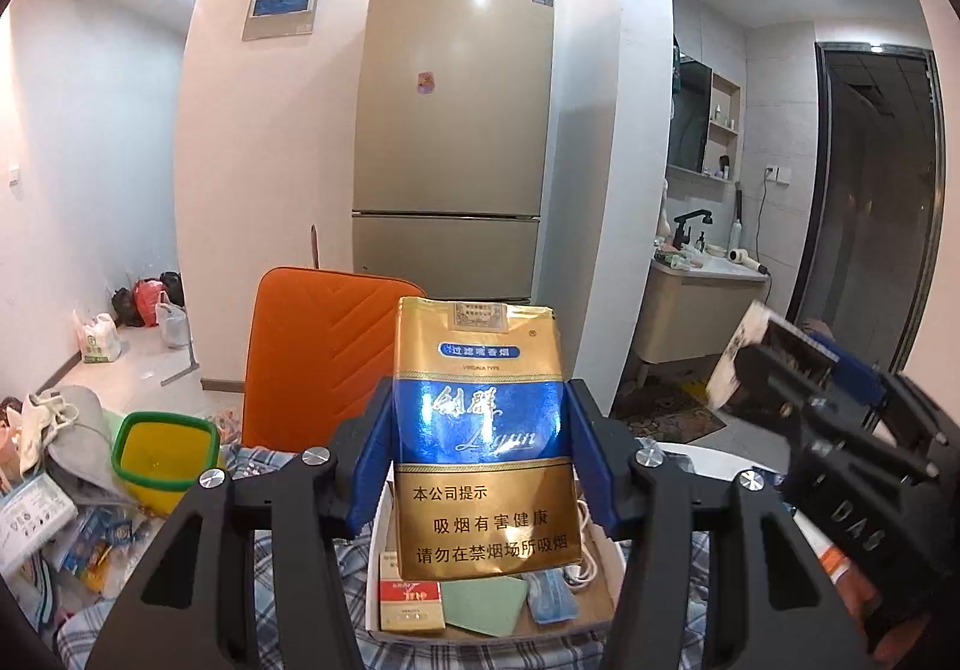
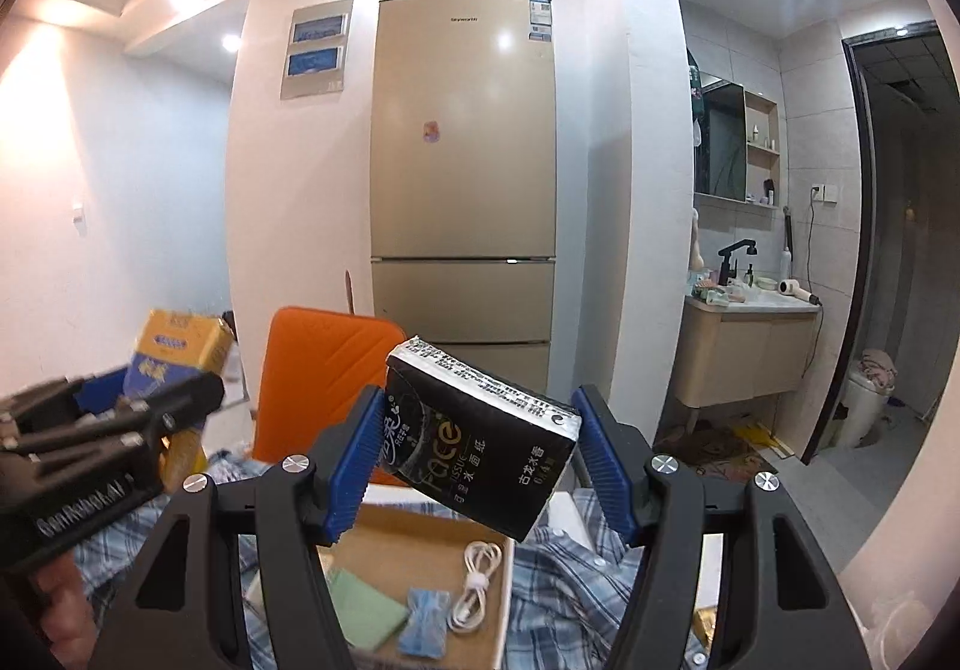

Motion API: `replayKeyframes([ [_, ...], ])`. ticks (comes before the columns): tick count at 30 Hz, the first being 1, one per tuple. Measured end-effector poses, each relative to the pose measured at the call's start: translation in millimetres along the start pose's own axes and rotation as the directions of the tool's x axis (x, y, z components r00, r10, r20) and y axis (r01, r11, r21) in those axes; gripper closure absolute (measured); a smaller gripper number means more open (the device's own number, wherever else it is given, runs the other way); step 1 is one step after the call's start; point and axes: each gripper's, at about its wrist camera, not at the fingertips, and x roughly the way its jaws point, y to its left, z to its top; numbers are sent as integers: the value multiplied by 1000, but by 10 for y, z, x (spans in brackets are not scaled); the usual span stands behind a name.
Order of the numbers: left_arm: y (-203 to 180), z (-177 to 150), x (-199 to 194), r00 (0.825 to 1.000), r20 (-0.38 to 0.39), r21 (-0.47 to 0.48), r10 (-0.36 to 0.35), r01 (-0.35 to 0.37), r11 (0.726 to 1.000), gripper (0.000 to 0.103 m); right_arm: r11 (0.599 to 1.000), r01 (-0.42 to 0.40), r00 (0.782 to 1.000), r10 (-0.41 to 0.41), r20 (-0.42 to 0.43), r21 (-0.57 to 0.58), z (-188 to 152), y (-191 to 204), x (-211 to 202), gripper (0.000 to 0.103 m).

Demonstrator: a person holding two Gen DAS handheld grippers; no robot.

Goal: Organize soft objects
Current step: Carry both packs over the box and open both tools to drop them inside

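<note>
While both grippers are hovering raised over the cardboard box (image 2: 420,544), each is gripping a pack.
Left gripper (image 1: 480,454) is pinching the upright gold-and-blue cigarette pack (image 1: 480,430) at frame centre; right gripper (image 2: 477,454) is clamping the tilted black tissue pack (image 2: 480,442).

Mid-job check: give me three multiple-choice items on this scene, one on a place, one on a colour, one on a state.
1. Where does the white cable lie?
A. in the cardboard box
B. on the orange chair
C. in the green bin

2. What colour is the tissue pack in the right gripper?
A. red
B. black
C. green

3. How is the cigarette pack in the left gripper held?
A. lying flat
B. upside down
C. upright, clamped at both sides

Key: A, it is coiled on the box floor; B, dark wrapper; C, blue pads press its sides.
</note>
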Motion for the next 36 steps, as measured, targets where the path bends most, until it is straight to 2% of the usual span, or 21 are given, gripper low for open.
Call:
replayKeyframes([
  [7, 52, -141, 221, 999, -39, 0, 5, -5, 1000, 50, 1000, -10, 1000, 10, -24, 10, -106, 37, 210, 37],
  [10, 73, -205, 438, 994, -106, -7, -20, 19, 1000, 50, 1000, -7, 998, 8, -61, 20, -199, 27, 376, 37],
  [16, 91, -444, 876, 977, -211, 11, 12, -10, 1000, 50, 1000, 22, 989, -23, -146, -5, -424, 44, 743, 37],
  [20, 121, -606, 1149, 955, -298, 15, 11, -7, 1000, 50, 1000, 25, 975, -26, -222, -8, -601, 29, 1003, 37],
  [24, 143, -733, 1281, 940, -339, 25, 27, -20, 999, 50, 999, 19, 958, -28, -286, -35, -825, 52, 1221, 37],
  [27, 191, -784, 1345, 928, -373, 8, 11, -8, 1000, 49, 1000, 1, 944, -8, -330, -24, -933, 56, 1365, 38],
  [36, 244, -835, 1394, 918, -396, 16, 29, -25, 1000, 48, 999, -9, 912, -7, -409, -37, -1208, 115, 1598, 37],
])
